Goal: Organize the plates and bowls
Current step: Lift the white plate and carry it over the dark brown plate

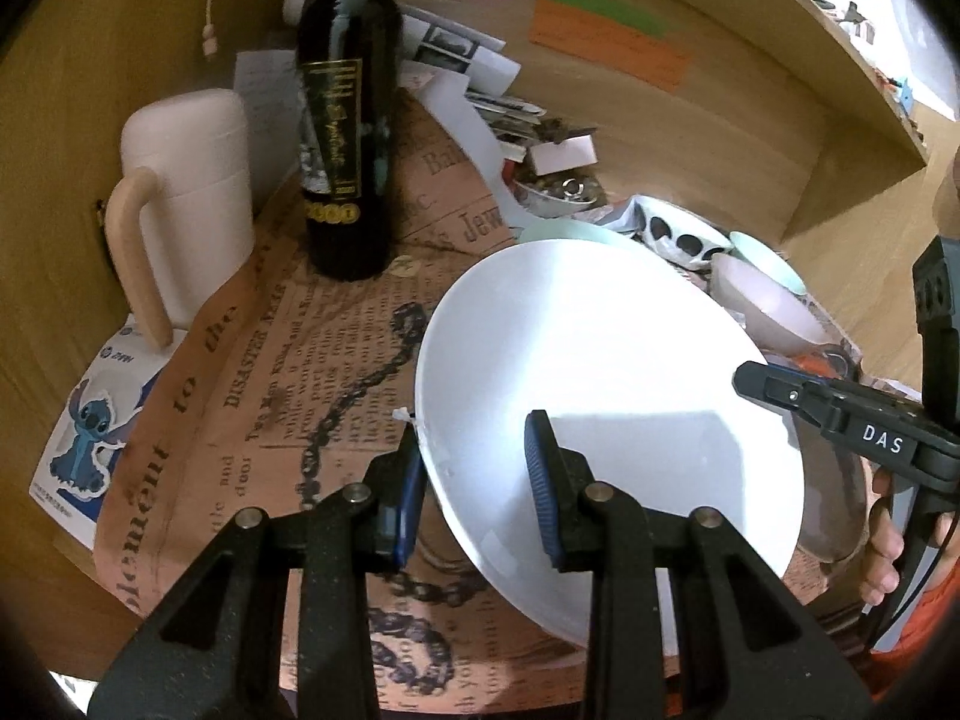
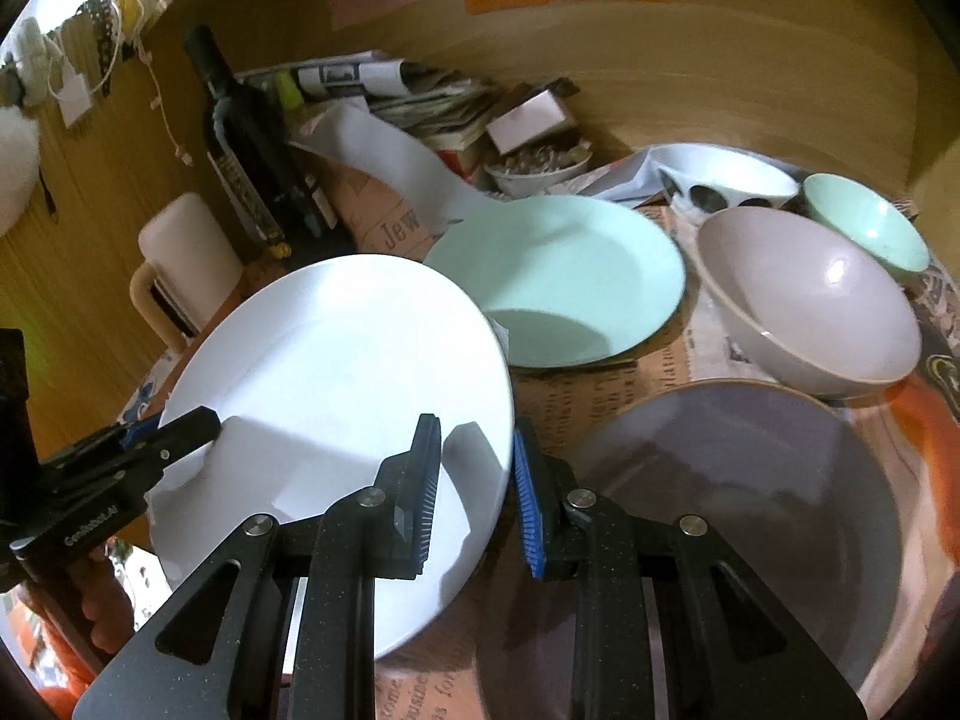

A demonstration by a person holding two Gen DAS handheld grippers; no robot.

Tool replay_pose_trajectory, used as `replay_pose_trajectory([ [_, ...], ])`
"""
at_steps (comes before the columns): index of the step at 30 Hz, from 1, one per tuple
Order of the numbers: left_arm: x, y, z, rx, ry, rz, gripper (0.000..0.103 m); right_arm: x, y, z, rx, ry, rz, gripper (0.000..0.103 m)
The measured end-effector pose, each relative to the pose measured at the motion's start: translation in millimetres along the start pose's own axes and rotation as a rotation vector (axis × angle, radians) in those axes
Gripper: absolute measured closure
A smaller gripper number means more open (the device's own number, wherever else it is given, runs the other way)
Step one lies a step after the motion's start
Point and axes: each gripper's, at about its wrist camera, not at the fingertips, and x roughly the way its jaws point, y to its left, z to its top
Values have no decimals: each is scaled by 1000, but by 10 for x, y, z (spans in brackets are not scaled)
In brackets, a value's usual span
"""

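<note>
A white plate is held tilted above the table. My left gripper straddles its left rim, one finger under and one over; a gap shows at the pads. My right gripper straddles its right rim with a gap too. A mint plate lies behind it. A grey plate lies at the right front. A grey bowl, a mint bowl and a white spotted bowl stand at the back right.
A dark wine bottle and a pale pink mug stand at the back left. Papers and a small filled bowl crowd the back. A printed newspaper sheet covers the table. Wooden walls enclose the space.
</note>
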Motion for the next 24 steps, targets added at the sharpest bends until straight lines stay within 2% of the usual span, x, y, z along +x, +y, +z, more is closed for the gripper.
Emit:
replay_pose_trajectory([
  [11,-20,-333,12,45,-14,-30,71,-279,-255,-88,38,-39,-21,81],
  [24,37,-737,-41,100,23,-78,71,-530,-600,-299,113,-58,-51,81],
])
